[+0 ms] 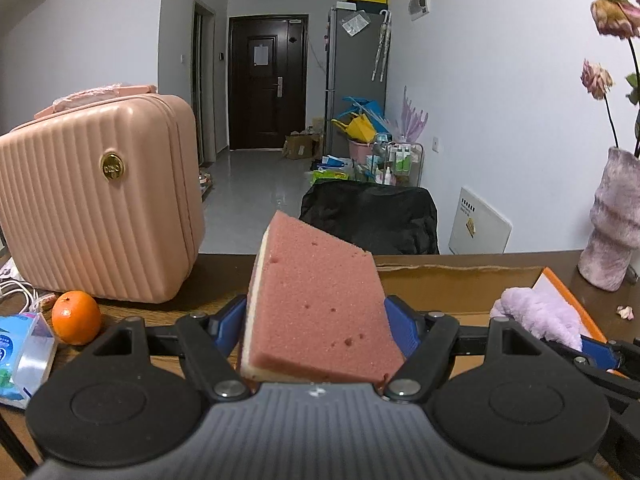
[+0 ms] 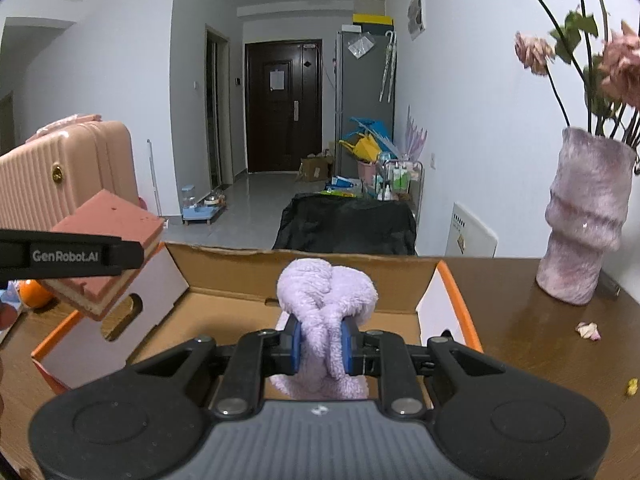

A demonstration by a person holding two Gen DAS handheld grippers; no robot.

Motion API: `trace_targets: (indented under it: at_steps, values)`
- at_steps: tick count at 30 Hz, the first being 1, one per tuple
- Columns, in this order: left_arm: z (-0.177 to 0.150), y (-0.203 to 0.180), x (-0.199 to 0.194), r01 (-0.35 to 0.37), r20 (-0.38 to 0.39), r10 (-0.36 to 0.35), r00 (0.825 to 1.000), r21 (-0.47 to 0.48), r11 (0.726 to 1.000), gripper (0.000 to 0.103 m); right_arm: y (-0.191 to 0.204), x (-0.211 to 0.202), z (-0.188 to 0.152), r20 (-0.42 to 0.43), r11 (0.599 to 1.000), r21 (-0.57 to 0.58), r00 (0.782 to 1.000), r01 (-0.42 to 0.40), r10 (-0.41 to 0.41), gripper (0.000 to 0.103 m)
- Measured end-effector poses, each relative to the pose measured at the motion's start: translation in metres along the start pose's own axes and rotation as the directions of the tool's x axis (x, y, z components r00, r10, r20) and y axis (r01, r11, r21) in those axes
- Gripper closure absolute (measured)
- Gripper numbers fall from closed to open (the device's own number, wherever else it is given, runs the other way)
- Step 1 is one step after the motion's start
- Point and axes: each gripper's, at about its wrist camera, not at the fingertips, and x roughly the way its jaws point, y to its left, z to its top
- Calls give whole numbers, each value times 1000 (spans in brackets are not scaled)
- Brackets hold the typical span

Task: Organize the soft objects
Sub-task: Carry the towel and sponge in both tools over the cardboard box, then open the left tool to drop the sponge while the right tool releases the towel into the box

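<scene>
Left wrist view: left gripper (image 1: 316, 320) has its blue pads clamped on the pink sponge (image 1: 320, 304) across its width. Sponge's long axis runs forward along the fingers, far end tilted up and a bit left, pink face up, cream layer underneath. It's held in the air just left of the cardboard box (image 2: 224, 312), over the box's left flap.

Right wrist view: right gripper (image 2: 321, 344) is pinched tight on the purple fluffy cloth (image 2: 328, 300), which is squeezed narrow between the pads and bulges out ahead of them. Cloth is bunched, so no clear long axis; the lump points forward. It sits over the box opening, probably not touching the bottom, hard to tell from this angle.

Around the box: pink suitcase (image 1: 100, 200) and orange (image 1: 76, 317) well to its left, fuzzy vase (image 2: 584, 220) on the table (image 2: 520, 320) to its right.
</scene>
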Motion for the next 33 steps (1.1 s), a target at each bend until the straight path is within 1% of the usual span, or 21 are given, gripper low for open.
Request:
trace_targets:
  at_steps: [5, 9, 11, 13, 15, 16, 17, 18, 19, 20, 21, 22, 23, 24, 26, 28, 33]
  values:
    - [-9, -4, 7, 7, -13, -7, 1000, 33, 999, 29, -3, 5, -6, -7, 1000, 9, 1000, 13, -13, 84]
    - [-13, -5, 8, 6, -5, -6, 1000, 44, 999, 29, -2, 5, -10, -5, 1000, 9, 1000, 21, -21, 84]
    - [-14, -6, 8, 3, -3, -3, 1000, 43, 999, 28, -3, 6, -11, -7, 1000, 9, 1000, 22, -21, 83]
    - [-15, -5, 6, 5, 3, -5, 1000, 39, 999, 27, -3, 6, -11, -10, 1000, 13, 1000, 22, -22, 80]
    - [-15, -5, 6, 2, 3, -2, 1000, 35, 999, 22, -5, 6, -12, -13, 1000, 22, 1000, 21, -21, 73]
    - [-14, -4, 6, 1, 1, -2, 1000, 30, 1000, 15, -5, 6, -12, -16, 999, 27, 1000, 21, -21, 72]
    - [-14, -4, 6, -4, 1, 4, 1000, 28, 1000, 10, -7, 8, -12, -17, 999, 32, 1000, 21, -21, 71]
    - [-15, -4, 6, -11, 5, 11, 1000, 31, 999, 9, -8, 8, -12, -19, 999, 35, 1000, 21, -20, 68]
    - [-15, -5, 5, -18, 9, 18, 1000, 33, 999, 5, -8, 8, -13, -22, 999, 36, 1000, 21, -20, 65]
    - [-15, -5, 5, -22, 12, 22, 1000, 32, 999, 2, -9, 9, -13, -23, 999, 38, 999, 23, -22, 56]
    - [-15, -4, 5, -25, 14, 24, 1000, 31, 999, 1, -9, 9, -13, -23, 999, 40, 999, 28, -27, 41]
    - [-15, -4, 5, -28, 17, 27, 999, 29, 999, 1, -9, 9, -13, -20, 999, 41, 999, 35, -34, 34]
    - [-15, -3, 5, -30, 18, 29, 999, 28, 999, 0, -9, 8, -13, -15, 998, 43, 999, 40, -40, 21]
    - [-15, -3, 5, -30, 19, 30, 999, 26, 999, 0, -9, 7, -13, -7, 998, 46, 999, 43, -43, 13]
    - [-15, -3, 4, -30, 20, 29, 999, 23, 999, 0, -10, 5, -13, 12, 998, 50, 999, 42, -43, 9]
    - [-15, -3, 4, -32, 21, 32, 999, 23, 999, 0, -9, 5, -12, 13, 998, 44, 999, 46, -47, 5]
    - [-14, -1, 4, -30, 21, 30, 999, 17, 999, 0, -9, 7, -12, 1, 998, 39, 998, 57, -57, 3]
